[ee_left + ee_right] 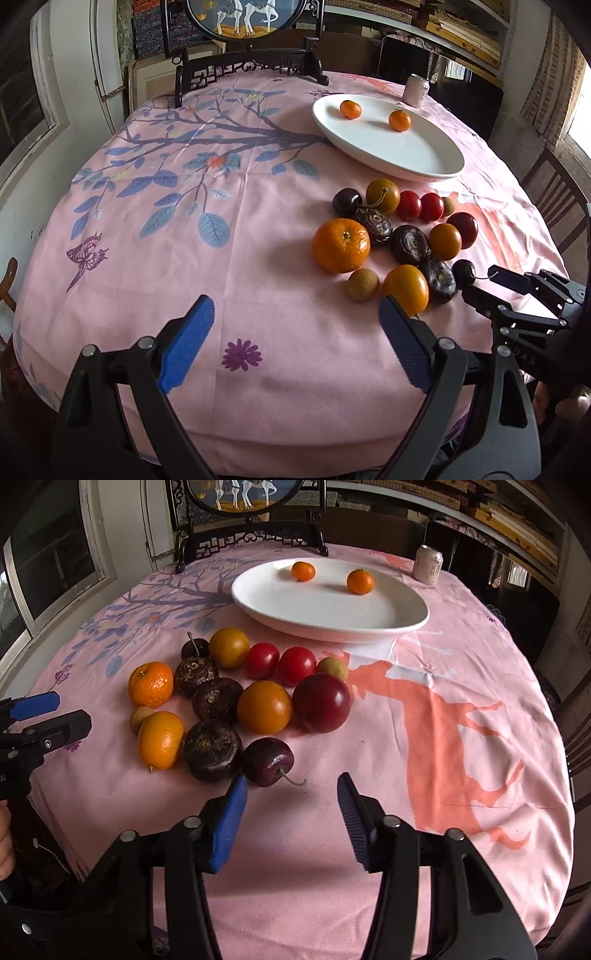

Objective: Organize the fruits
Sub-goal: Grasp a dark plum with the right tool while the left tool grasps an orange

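The left gripper [295,334] hangs with jaws spread and empty just left of the fruit pile [236,698], and the right gripper [291,812] stands at the pile's near edge, jaws apart on nothing, beside a dark cherry [267,761]. Behind the pile, the white plate [369,627] holds two small mandarins. The step looks like reaching for the next fruit: likely closing on that cherry and carrying it to the plate.

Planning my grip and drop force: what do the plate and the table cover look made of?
Plate: likely glazed ceramic, possibly melamine; smooth white gloss with soft reflections. Table cover: thin woven fabric, matte pink print; creases and folds show, and it drapes over the edge.
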Tool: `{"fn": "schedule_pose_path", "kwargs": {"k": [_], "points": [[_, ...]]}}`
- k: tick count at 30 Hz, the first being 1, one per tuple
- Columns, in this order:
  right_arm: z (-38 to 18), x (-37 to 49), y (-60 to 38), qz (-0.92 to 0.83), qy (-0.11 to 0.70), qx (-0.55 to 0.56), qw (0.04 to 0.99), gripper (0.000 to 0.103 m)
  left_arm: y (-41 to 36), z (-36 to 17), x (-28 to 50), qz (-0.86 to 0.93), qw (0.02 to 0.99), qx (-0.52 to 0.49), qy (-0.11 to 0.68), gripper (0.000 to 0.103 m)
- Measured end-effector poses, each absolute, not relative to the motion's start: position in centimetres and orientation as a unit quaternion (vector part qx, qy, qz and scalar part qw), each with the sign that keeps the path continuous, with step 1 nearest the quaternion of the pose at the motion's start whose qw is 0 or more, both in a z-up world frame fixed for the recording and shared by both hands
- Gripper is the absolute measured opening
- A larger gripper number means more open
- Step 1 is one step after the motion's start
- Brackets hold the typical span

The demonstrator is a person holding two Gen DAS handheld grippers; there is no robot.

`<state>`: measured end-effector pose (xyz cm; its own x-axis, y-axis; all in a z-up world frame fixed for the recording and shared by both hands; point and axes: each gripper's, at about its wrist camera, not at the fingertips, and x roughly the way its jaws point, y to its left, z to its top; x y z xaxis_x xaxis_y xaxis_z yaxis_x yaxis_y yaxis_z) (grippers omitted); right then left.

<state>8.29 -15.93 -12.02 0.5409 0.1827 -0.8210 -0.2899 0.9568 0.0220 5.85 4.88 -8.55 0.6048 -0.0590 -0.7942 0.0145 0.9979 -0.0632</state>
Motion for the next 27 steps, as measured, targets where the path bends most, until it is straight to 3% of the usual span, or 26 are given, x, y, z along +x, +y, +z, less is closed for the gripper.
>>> {"fn": "schedule_pose_path", "kwargs": {"k": [3, 6, 21, 24, 27], "points": [[-12.6, 9.3, -15.3, 0.141, 0.454, -0.061, 0.877, 0.049, 5.6, -8.8, 6.2, -0.02, 0.891, -0.043, 0.451, 0.092], [-12.6, 9.9, -14.8, 0.147, 0.445, -0.069, 0.881, 0.032, 5.5, -9.1, 7.0, -0.018, 0.887, -0.049, 0.458, 0.092], [-10.5, 7.2, -19.2, 0.128, 0.445, -0.014, 0.886, 0.031, -1.3, -9.6, 6.6, -0.08, 0.87, 0.011, 0.487, 0.091], [-10.4, 6.9, -20.1, 0.13, 0.441, -0.002, 0.888, 0.031, -2.5, -10.6, 6.9, -0.086, 0.857, 0.013, 0.508, 0.072], [-10.5, 6.7, -21.2, 0.128, 0.44, 0.009, 0.889, 0.031, -3.5, -11.4, 7.3, -0.082, 0.85, 0.022, 0.52, 0.072]]}}
